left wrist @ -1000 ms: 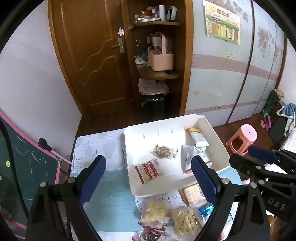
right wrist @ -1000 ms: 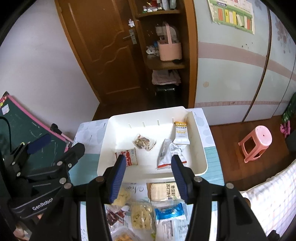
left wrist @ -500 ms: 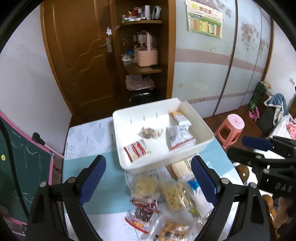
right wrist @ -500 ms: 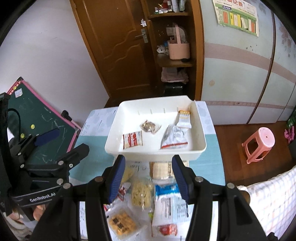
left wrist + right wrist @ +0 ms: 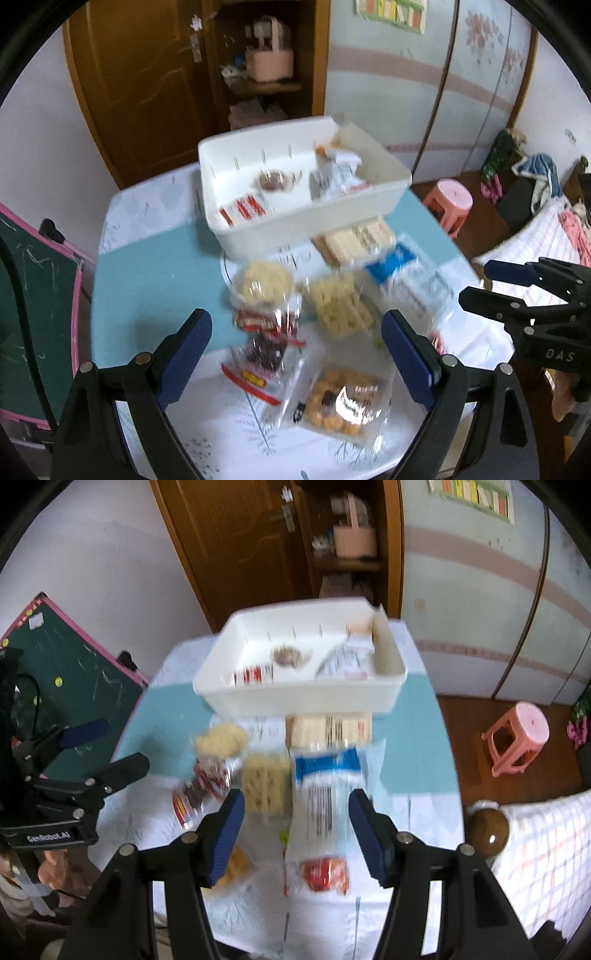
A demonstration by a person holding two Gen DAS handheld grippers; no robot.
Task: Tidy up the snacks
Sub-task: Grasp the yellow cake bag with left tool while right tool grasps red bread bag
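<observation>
Your left gripper (image 5: 295, 354) and right gripper (image 5: 295, 834), jaws wide and empty, above loose snack packets (image 5: 332, 306) before the white rectangular plastic bin (image 5: 303, 218) on the counter (image 5: 147, 273).

**Packets crowd table centre; teal strip free**

Loose snack packets (image 5: 332, 306) block centre to 6 o'clock. White bin (image 5: 295, 184) walls off 12 o'clock. Bare teal tablecloth (image 5: 147, 280) at 9 o'clock gives passage btwn bin & table edge.

One white bin (image 5: 306, 225) holding four snack packets, one pink stool (image 5: 517, 734), two grippers
</observation>
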